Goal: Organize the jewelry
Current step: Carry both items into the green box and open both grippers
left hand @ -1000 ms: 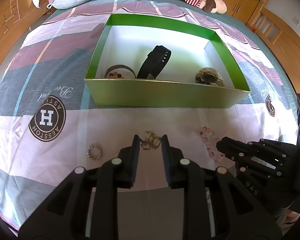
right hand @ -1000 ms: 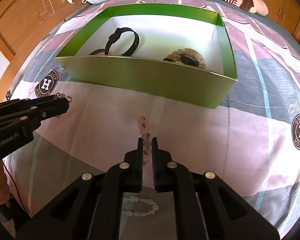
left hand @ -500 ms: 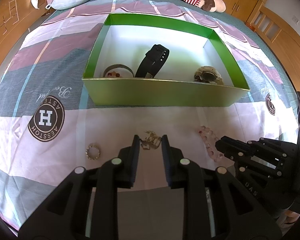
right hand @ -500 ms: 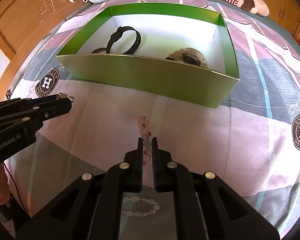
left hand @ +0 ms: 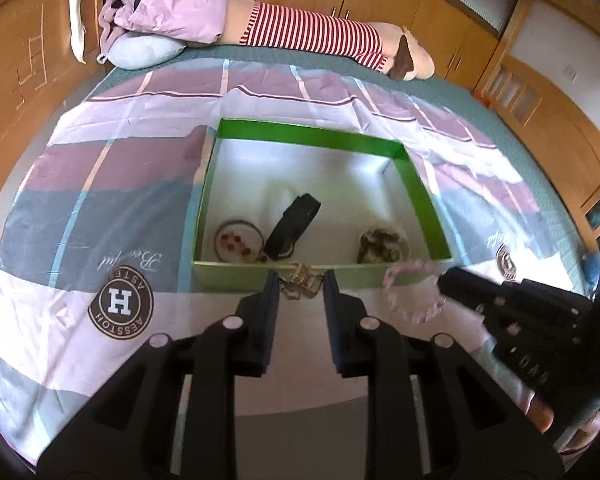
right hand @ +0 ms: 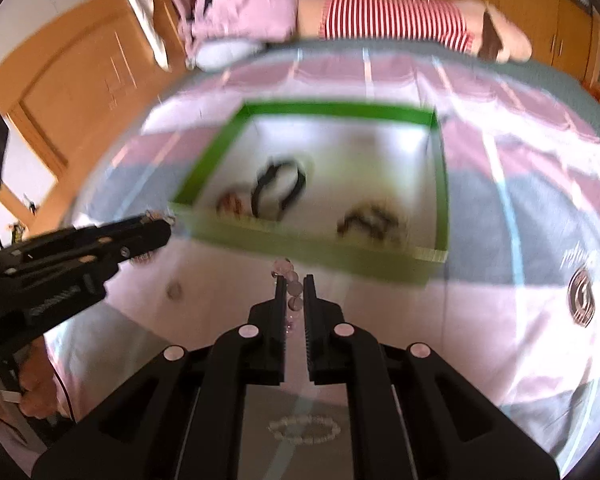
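Note:
A green box point(left hand: 236, 276) with a white floor sits on the bed and holds a black band point(left hand: 296, 226), a thin bangle point(left hand: 238, 240) and a brownish bracelet point(left hand: 382, 244). My left gripper point(left hand: 298, 284) is shut on a gold chain piece point(left hand: 302, 282), held in the air near the box's front wall. My right gripper point(right hand: 292, 284) is shut on a pink bead bracelet point(right hand: 292, 292), which also shows hanging in the left wrist view point(left hand: 414, 290). The box also shows in the right wrist view point(right hand: 308, 244).
A white bead bracelet point(right hand: 304, 428) and a small ring point(right hand: 175, 290) lie on the patterned bedsheet point(left hand: 80, 208) below my grippers. Pillows and a striped plush point(left hand: 312, 34) lie at the head of the bed. Wooden cabinets surround the bed.
Both grippers have risen from the sheet with their jewelry and moved toward the box. The box now looks smaller and farther below. The right view is blurred by motion.

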The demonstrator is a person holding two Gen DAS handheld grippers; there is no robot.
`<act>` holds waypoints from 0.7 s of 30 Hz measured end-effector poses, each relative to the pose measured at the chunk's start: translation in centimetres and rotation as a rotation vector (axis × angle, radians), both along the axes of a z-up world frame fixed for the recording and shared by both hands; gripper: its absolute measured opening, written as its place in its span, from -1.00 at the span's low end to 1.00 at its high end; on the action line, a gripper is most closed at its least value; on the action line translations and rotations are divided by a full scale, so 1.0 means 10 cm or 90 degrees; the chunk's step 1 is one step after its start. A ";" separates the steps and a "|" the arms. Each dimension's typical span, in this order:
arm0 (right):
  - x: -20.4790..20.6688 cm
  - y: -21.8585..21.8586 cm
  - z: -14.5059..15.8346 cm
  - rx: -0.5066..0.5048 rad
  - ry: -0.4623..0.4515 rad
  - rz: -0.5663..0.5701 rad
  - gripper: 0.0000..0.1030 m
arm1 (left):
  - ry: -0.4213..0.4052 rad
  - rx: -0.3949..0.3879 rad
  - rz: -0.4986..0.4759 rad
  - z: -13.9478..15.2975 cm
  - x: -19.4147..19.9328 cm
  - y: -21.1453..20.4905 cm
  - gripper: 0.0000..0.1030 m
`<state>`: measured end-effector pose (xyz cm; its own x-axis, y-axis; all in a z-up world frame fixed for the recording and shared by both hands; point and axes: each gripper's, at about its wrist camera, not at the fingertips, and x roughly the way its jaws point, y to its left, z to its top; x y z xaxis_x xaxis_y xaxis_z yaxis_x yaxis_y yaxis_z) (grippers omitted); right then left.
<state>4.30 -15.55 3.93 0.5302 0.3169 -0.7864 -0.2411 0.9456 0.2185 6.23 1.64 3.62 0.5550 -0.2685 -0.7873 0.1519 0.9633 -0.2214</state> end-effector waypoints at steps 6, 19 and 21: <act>0.28 -0.05 0.20 0.017 -0.055 -0.027 -0.85 | 0.028 -0.034 0.010 -0.02 0.32 0.05 -0.57; 0.76 -0.21 -0.39 -0.028 -0.012 -0.085 -0.85 | 0.075 0.031 0.043 -0.54 0.75 -0.03 -0.57; 0.76 -0.21 -0.44 -0.037 -0.005 -0.087 -0.85 | 0.069 0.050 0.041 -0.56 0.75 -0.07 -0.57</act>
